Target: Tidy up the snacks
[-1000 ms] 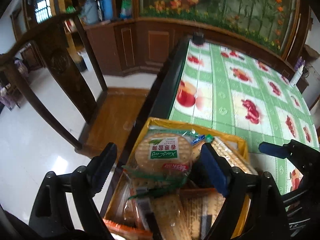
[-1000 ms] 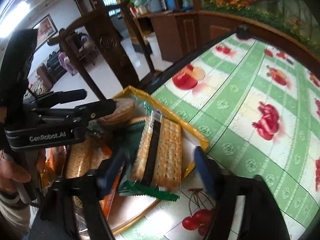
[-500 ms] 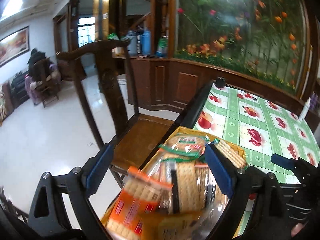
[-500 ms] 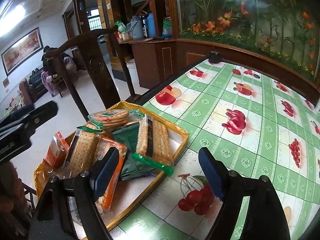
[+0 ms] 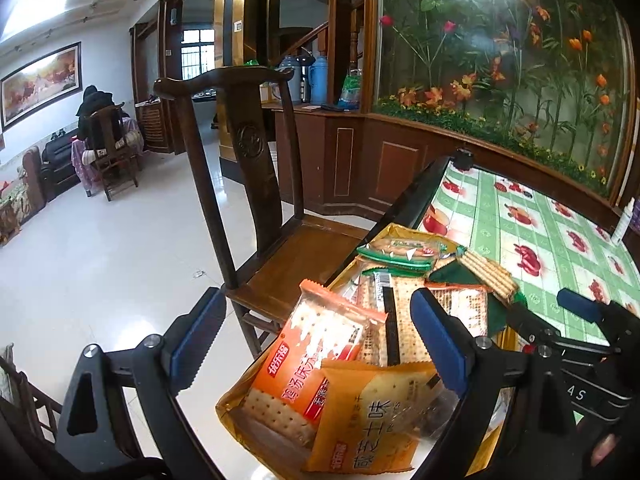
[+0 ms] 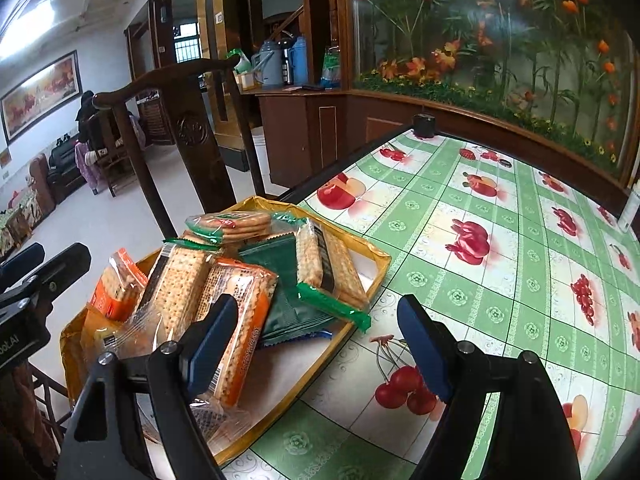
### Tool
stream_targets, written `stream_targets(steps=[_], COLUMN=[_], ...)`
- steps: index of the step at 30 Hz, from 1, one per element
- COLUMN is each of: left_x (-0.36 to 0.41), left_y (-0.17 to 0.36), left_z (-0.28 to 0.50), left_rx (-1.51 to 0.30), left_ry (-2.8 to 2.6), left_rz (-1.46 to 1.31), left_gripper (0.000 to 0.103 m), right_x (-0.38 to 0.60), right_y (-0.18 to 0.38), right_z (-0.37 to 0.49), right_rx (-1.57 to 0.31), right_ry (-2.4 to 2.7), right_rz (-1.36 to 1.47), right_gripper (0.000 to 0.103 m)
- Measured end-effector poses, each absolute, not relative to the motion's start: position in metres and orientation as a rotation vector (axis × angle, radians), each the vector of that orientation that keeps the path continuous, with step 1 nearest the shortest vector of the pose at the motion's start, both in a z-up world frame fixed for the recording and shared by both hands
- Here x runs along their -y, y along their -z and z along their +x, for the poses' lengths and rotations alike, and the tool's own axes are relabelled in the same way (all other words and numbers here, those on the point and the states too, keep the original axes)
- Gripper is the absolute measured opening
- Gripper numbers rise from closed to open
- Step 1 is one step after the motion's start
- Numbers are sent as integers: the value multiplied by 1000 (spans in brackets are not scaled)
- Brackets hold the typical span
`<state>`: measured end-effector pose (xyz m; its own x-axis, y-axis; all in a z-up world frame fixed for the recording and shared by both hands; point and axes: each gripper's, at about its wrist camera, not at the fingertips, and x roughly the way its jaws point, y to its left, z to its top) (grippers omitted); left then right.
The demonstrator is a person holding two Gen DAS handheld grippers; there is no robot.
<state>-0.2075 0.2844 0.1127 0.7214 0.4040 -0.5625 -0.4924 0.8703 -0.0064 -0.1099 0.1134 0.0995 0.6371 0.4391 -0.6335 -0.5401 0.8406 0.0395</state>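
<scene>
Both sets of fingers gape wide and hold nothing. The snacks (image 6: 224, 280) are heaped in the gold tray (image 6: 374, 276) at the counter (image 6: 500, 248) edge: ahead of the left gripper (image 5: 316, 348), with one orange pack (image 5: 304, 364) between its fingers, and left of the right gripper (image 6: 316, 344), below its left finger (image 6: 208, 344). Gathered in one tray, they look sorted, or awaiting sorting; the pictures fit both

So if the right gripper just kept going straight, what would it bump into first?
Probably the tablecloth, just beside the tray. The open right gripper points there; the green-edged cracker pack lies close, and depth is unclear.
</scene>
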Motion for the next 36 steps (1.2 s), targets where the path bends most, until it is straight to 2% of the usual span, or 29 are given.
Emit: stream_targets(steps=[6,36], left_x=[-276,-279], left_y=[-112,-107], left_z=[-209,-210], left_rx=[-561,-593], left_ry=[-519,-522], left_rz=[-80,-94], left_gripper=[95,96], right_x=[-116,-133], right_y=[-101,-88], right_z=[-112,-122], right_rx=[-658,-674], right_ry=[-557,-610], right_rz=[-177,-191], right_gripper=[82,82])
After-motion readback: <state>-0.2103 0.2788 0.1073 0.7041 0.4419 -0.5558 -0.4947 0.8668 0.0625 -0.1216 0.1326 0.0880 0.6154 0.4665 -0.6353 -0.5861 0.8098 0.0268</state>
